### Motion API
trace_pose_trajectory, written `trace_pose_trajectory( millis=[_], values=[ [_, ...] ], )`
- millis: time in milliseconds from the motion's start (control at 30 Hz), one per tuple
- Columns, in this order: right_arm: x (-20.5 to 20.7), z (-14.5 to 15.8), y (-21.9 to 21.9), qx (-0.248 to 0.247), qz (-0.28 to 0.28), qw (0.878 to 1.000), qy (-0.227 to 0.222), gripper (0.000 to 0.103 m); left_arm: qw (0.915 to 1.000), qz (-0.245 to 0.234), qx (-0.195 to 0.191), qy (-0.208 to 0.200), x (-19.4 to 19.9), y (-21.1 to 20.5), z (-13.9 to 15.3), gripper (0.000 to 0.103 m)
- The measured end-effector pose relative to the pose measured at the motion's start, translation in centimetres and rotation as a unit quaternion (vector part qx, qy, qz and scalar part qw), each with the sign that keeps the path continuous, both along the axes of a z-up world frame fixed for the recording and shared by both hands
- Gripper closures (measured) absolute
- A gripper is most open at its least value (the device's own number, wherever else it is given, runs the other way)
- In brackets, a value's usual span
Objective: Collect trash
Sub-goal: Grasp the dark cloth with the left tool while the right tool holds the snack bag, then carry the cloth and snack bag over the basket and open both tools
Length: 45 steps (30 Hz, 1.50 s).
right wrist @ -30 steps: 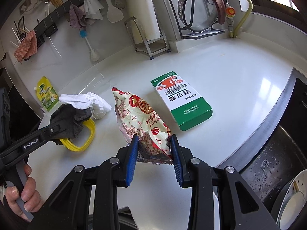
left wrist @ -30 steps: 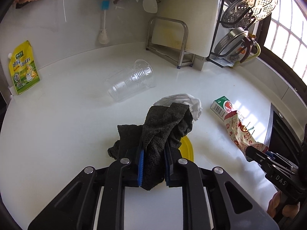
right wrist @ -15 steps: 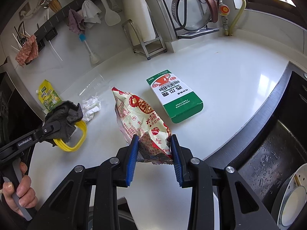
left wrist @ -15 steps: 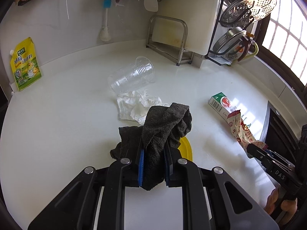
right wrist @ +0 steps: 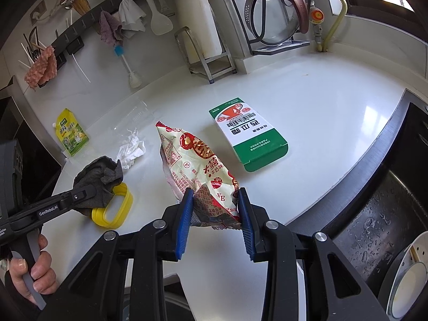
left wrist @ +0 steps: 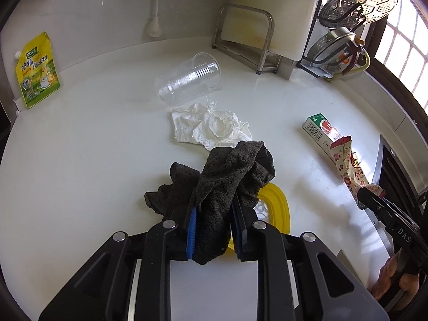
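My left gripper (left wrist: 214, 211) is shut on a dark grey cloth (left wrist: 230, 171) and holds it above the white counter. It also shows in the right wrist view (right wrist: 88, 191) with the cloth (right wrist: 101, 174). My right gripper (right wrist: 215, 208) is shut on a red and cream snack wrapper (right wrist: 198, 160), held upright above the counter; the wrapper also shows at the right of the left wrist view (left wrist: 347, 165). On the counter lie a crumpled white tissue (left wrist: 211, 128), a clear plastic cup (left wrist: 187, 79) on its side and a green and white carton (right wrist: 248, 133).
A yellow ring-shaped lid (right wrist: 112, 211) lies under the cloth. A yellow seasoning pouch (left wrist: 37, 69) leans on the wall at the left. A metal rack (left wrist: 243, 40) with a cutting board stands at the back. A dark sink (right wrist: 379, 219) lies to the right.
My left gripper has pulled back with the cloth, which uncovers the white tissue. My right gripper has drawn back a little with the wrapper still in it.
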State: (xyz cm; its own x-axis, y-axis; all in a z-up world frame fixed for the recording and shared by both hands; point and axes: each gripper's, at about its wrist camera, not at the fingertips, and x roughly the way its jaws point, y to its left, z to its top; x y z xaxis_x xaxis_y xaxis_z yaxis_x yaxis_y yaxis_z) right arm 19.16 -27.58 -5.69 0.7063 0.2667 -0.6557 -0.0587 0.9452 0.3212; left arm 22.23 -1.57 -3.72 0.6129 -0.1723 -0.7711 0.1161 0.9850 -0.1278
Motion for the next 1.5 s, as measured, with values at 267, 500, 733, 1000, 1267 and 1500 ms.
trace_pose_trajectory(
  millis=[267,500,733,1000,1267,1500],
  values=[
    [-0.1,0.0,0.0,0.001,0.0,1.0,-0.001,0.07,0.9997,-0.002,0.0,-0.023,0.0,0.2,1.2,0.085],
    [-0.7,0.2,0.1,0.0,0.0,1.0,-0.01,0.07,0.9987,0.003,-0.002,-0.051,-0.8,1.3,3.5,0.089],
    [-2.9,0.8,-0.4,-0.006,-0.001,1.0,-0.028,0.07,0.9964,0.008,0.005,-0.084,-3.7,2.9,6.3,0.089],
    [-6.8,1.8,-0.9,0.001,-0.025,0.999,-0.041,0.07,0.9926,0.007,0.003,-0.121,-7.0,3.7,9.1,0.089],
    [-12.1,1.9,0.1,0.01,-0.034,0.999,-0.041,0.07,0.991,-0.014,0.006,-0.133,-11.5,3.6,9.1,0.089],
    [-17.4,1.2,1.5,0.005,-0.054,0.998,-0.038,0.07,0.9919,-0.041,0.012,-0.119,-16.2,2.5,6.6,0.089]
  ],
)
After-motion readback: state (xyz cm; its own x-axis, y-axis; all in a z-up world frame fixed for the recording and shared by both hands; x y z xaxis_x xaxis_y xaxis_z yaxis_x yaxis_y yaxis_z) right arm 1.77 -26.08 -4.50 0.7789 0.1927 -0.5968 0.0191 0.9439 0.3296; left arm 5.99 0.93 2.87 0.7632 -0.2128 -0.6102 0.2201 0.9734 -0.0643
